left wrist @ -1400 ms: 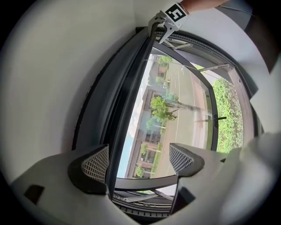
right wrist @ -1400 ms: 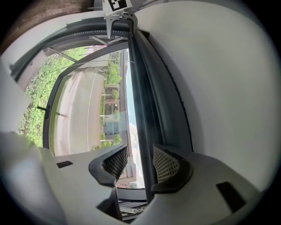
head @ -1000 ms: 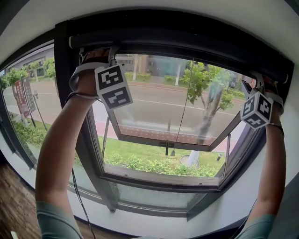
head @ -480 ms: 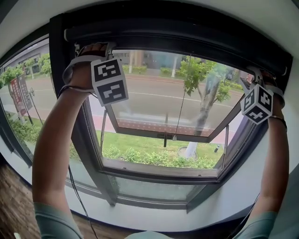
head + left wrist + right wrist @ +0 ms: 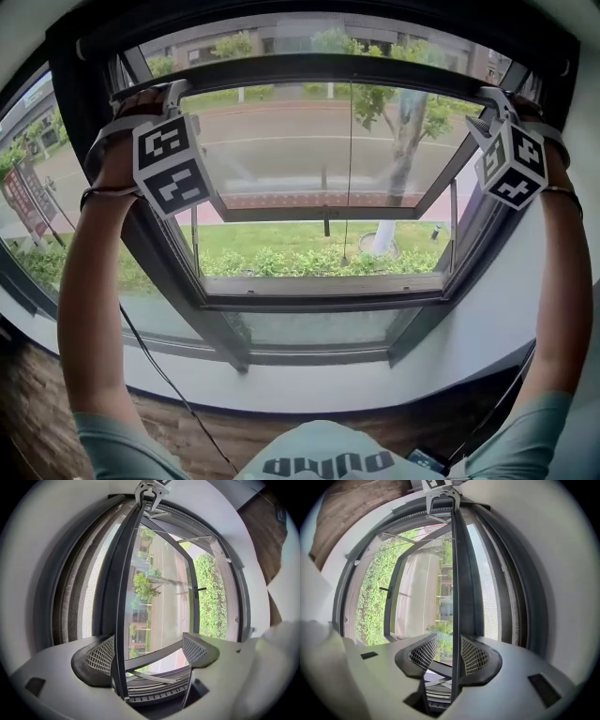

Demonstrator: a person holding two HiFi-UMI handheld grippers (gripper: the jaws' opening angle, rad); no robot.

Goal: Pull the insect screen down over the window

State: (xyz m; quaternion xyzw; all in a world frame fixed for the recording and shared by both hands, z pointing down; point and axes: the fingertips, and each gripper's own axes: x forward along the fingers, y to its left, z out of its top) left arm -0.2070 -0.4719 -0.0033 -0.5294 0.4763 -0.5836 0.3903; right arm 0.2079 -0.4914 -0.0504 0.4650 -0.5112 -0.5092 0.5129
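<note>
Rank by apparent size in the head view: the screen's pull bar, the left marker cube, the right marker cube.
1. pull bar, spanning the window.
2. left marker cube.
3. right marker cube: slightly smaller, perhaps only farther away.

Daylight pours in through the window glass (image 5: pixel 309 141), so the street outside reads bright and slightly washed in the head view; the window frame (image 5: pixel 319 302) is backlit almost to black; the wall (image 5: pixel 394 370) below the sill and the wooden floor (image 5: pixel 33 412) sit in dim shade; I see no hard shadows and no flare; the fisheye bends every straight bar, most of all towards the edges; both gripper views end in a black round border, sharp mid-picture, softer close to the lens and at the rim.
</note>
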